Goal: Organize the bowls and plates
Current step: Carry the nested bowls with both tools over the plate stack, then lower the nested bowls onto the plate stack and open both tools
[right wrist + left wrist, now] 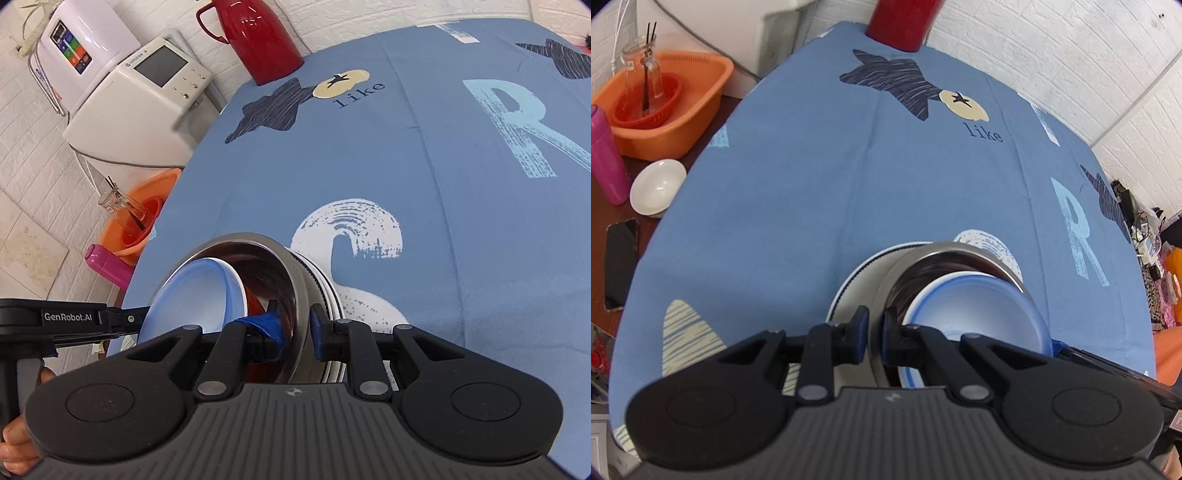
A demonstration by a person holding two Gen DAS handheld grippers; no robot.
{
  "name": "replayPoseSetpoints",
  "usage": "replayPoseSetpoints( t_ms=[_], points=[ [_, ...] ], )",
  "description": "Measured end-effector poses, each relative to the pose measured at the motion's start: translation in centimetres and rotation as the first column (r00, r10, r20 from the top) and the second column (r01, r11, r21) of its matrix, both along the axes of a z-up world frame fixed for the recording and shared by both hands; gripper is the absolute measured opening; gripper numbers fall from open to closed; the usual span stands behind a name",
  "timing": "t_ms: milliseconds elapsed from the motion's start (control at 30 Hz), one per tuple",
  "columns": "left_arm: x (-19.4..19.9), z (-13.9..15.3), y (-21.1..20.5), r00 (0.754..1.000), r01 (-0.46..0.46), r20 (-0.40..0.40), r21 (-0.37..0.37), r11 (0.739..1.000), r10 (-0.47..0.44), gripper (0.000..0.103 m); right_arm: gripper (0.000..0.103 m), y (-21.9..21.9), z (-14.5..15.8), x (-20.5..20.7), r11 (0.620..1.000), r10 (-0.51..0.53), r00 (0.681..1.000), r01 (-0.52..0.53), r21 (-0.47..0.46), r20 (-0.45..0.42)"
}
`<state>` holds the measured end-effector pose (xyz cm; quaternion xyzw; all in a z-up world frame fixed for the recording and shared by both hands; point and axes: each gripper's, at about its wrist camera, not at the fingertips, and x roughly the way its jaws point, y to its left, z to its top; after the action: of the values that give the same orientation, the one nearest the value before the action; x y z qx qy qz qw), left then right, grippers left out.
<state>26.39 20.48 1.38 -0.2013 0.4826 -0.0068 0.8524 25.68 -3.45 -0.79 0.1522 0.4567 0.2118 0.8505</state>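
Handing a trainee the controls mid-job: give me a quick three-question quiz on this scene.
1. Which item sits inside the steel bowl?
2. True or false: the red thermos lies on its side.
3. The small white bowl rests: A) inside the steel bowl; B) beside the pink bottle; C) against the red thermos.

Key: 1: the blue bowl. 2: false, it stands upright. 3: B.
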Motion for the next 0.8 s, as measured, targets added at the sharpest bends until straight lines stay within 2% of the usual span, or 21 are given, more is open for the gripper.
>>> replayPoseSetpoints(
  t_ms=[300,400,500,633,700,800],
  points=[
    [-0.9,0.2,0.5,0.999,-0.042,0.025,-0.01,0.999,0.042,0.0,0.004,-0.5,-0.4,-0.1,0.999,-0.002,1.0,0.003,0.047,-0.013],
    [-1.6,1.0,0.5,0.996,-0.062,0.063,0.006,0.998,0.062,0.0,0.006,-1.3,0.4,-0.5,0.997,-0.041,0.999,0.039,0.064,0.024],
    [-2.1,2.2,0.0,0.991,-0.073,0.114,0.06,0.996,0.066,0.0,0.01,-1.9,1.6,-1.0,0.997,-0.075,0.993,0.071,0.042,0.088],
    [-2.8,3.4,-1.3,0.985,-0.051,0.166,0.079,0.996,0.037,0.0,0.01,-2.7,2.8,-1.8,0.995,-0.1,0.985,0.097,0.032,0.139],
    [-3.6,3.9,-2.3,0.979,-0.049,0.203,0.091,0.995,0.029,0.0,0.01,-2.8,3.2,-2.8,0.989,-0.142,0.973,0.145,-0.002,0.18],
    [-5.0,4.7,-4.5,0.961,-0.053,0.275,0.155,0.986,0.008,0.0,0.011,-3.7,3.4,-5.0,0.973,-0.213,0.945,0.228,-0.032,0.249]
  ],
)
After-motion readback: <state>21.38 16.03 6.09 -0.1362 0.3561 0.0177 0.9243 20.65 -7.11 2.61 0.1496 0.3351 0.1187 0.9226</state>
